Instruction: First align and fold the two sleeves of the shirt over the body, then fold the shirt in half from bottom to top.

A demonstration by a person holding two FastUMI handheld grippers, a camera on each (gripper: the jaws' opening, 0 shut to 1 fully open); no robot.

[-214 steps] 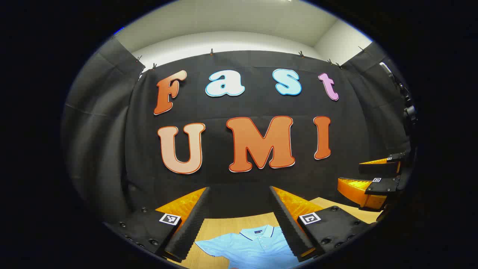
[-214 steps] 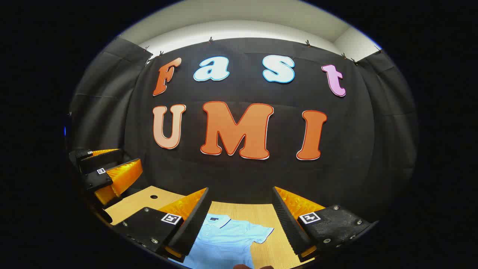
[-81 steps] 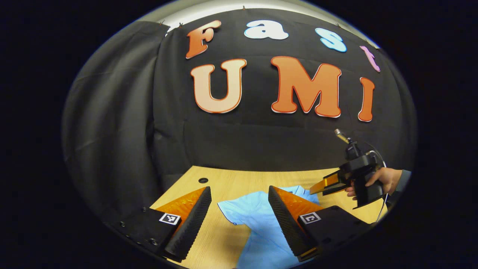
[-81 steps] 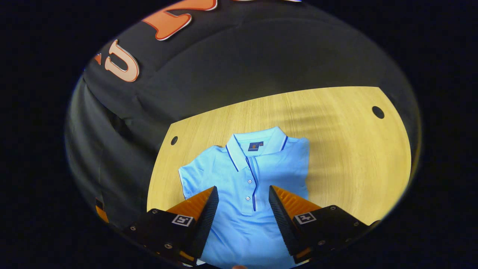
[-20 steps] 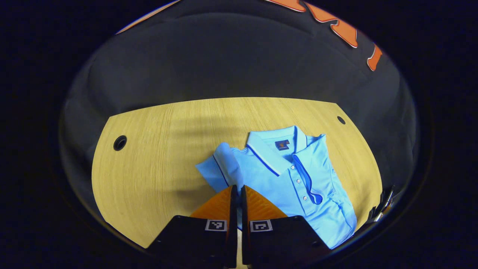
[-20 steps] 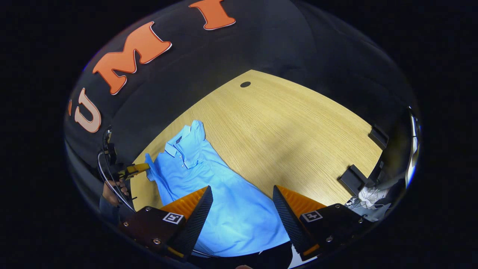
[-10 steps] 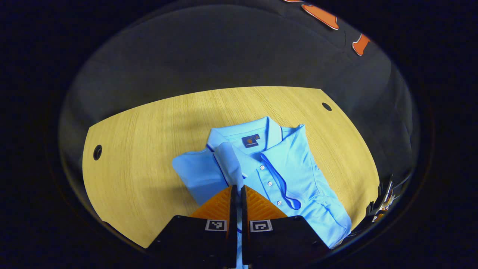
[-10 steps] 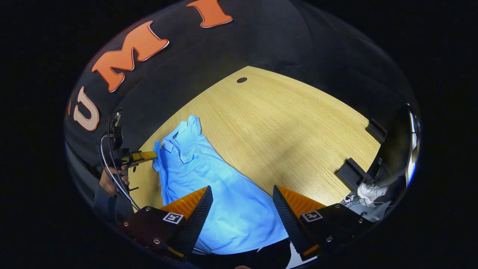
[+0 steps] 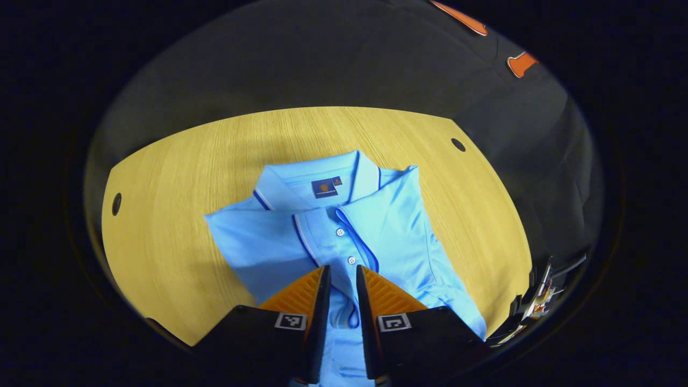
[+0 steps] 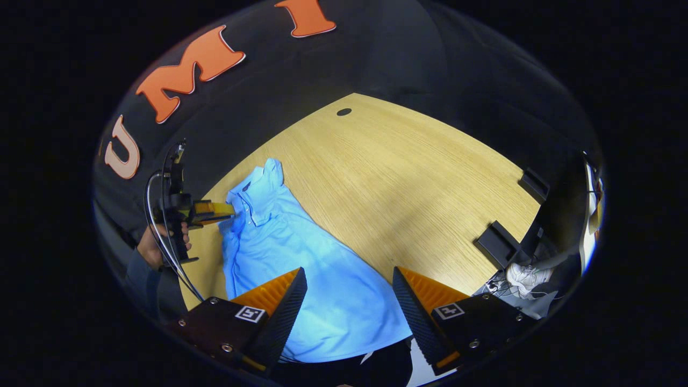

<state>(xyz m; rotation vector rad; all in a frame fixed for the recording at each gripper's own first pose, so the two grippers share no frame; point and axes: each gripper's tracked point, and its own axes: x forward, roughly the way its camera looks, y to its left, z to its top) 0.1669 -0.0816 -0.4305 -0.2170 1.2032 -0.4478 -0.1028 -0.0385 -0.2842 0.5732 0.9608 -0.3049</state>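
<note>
A light blue polo shirt lies face up on the wooden table, collar toward the far side. Both sleeves are turned in over the chest; one trimmed sleeve cuff lies beside the buttons. My left gripper hovers just over the placket, open by a narrow gap and pinching nothing. In the right gripper view the left gripper, held by a hand, is at the shirt's collar end. My right gripper stands wide open above the shirt near its lower half.
Round cable holes sit near the table's far corners. Two black brackets stick up at the table's right edge, with a white shoe on the floor beyond. Bare wood spreads right of the shirt.
The left gripper carried the sleeve across onto the chest and its jaws parted, letting it go. The right gripper stayed open and barely moved.
</note>
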